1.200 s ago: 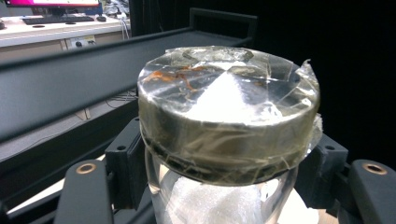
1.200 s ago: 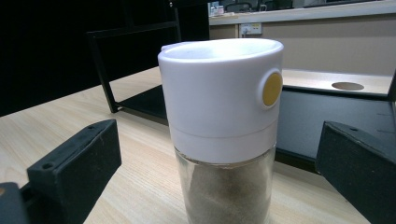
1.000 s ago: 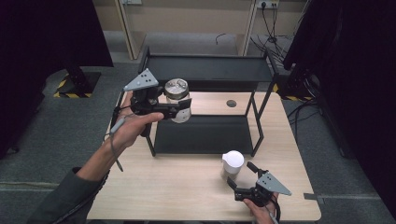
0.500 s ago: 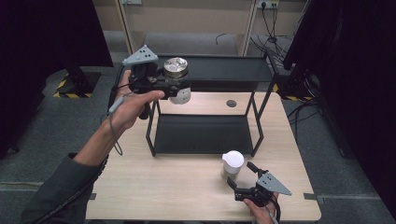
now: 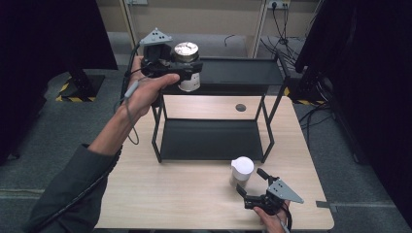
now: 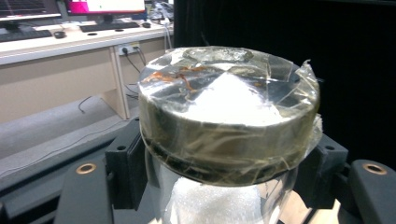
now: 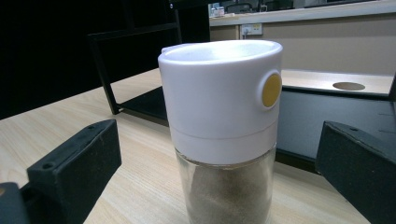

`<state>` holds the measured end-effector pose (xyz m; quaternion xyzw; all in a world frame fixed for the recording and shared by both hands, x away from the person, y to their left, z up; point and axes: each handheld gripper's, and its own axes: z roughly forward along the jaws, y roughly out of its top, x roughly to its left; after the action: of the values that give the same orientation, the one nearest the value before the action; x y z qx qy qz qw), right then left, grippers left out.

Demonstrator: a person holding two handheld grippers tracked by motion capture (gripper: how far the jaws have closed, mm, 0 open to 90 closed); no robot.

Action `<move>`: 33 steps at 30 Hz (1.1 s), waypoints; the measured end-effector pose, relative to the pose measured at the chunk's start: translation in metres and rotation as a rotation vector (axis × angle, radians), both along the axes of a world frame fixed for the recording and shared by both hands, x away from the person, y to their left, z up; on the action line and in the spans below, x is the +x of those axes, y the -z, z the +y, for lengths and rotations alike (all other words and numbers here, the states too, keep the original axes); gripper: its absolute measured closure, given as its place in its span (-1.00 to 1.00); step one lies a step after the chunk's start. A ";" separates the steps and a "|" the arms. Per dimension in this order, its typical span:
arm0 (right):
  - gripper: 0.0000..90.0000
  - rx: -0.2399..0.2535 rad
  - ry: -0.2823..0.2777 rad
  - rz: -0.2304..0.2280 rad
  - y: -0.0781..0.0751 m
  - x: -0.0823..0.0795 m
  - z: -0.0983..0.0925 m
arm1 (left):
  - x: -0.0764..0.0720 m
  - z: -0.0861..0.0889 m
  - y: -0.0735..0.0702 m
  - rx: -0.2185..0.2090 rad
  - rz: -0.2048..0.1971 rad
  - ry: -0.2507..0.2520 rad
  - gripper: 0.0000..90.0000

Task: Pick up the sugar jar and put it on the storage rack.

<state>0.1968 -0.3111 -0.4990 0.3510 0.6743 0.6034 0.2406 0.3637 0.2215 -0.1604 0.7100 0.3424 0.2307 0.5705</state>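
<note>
Frame edge cuts off the shaker's (image 7: 227, 140) base, perhaps brown-filled.

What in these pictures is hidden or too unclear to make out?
- Jar with the metal lid: in the left gripper view its bottom is cut off by the lower edge, and wrinkled tape blurs the lid.
- Shaker with the white cap: in the right gripper view its base is cut off below.
- Left gripper: in the high view the jar covers the spot where the jaws press.
- Right gripper: in the high view the hand is cut off by the lower edge.
</note>
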 end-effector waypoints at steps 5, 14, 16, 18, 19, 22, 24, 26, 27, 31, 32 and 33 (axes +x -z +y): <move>-0.99 0.002 0.000 0.000 0.000 0.000 -0.001 | 0.010 -0.010 0.001 0.017 -0.003 -0.057 -0.31; -0.99 0.004 0.000 0.001 0.000 0.000 -0.002 | 0.028 -0.021 -0.001 0.036 -0.007 -0.145 -0.31; -0.99 0.003 -0.001 -0.001 0.000 0.000 -0.002 | 0.032 -0.024 0.000 0.033 -0.001 -0.160 -0.31; -0.99 0.003 -0.001 -0.002 0.000 0.000 -0.002 | 0.034 -0.027 0.003 0.029 -0.002 -0.171 -0.31; -0.99 0.004 -0.001 -0.001 0.000 0.000 -0.002 | 0.035 -0.029 0.003 0.034 -0.004 -0.176 -0.31; -0.99 0.004 -0.001 -0.001 0.000 0.000 -0.002 | 0.038 -0.034 0.006 0.044 -0.002 -0.187 -0.31; -0.99 0.005 -0.001 -0.001 0.000 0.000 -0.002 | 0.040 -0.036 0.008 0.040 -0.002 -0.194 -0.31; -0.99 0.005 -0.002 -0.001 0.000 0.000 -0.002 | 0.041 -0.039 0.010 0.044 -0.004 -0.203 -0.31; -0.99 0.005 -0.002 -0.002 0.000 0.000 -0.002 | 0.041 -0.040 0.011 0.044 -0.003 -0.207 -0.31; -0.99 0.005 -0.003 -0.001 0.000 0.000 -0.002 | 0.043 -0.042 0.015 0.047 -0.004 -0.224 -0.31; -0.99 0.004 -0.004 -0.002 0.000 0.000 -0.002 | 0.044 -0.042 0.016 0.047 -0.003 -0.229 -0.31; -0.99 0.005 -0.004 -0.001 0.000 0.000 -0.002 | 0.044 -0.043 0.017 0.049 -0.003 -0.234 -0.31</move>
<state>0.1967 -0.3134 -0.4990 0.3498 0.6734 0.6059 0.2390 0.4079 0.1785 -0.1773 0.6788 0.4162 0.3050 0.5225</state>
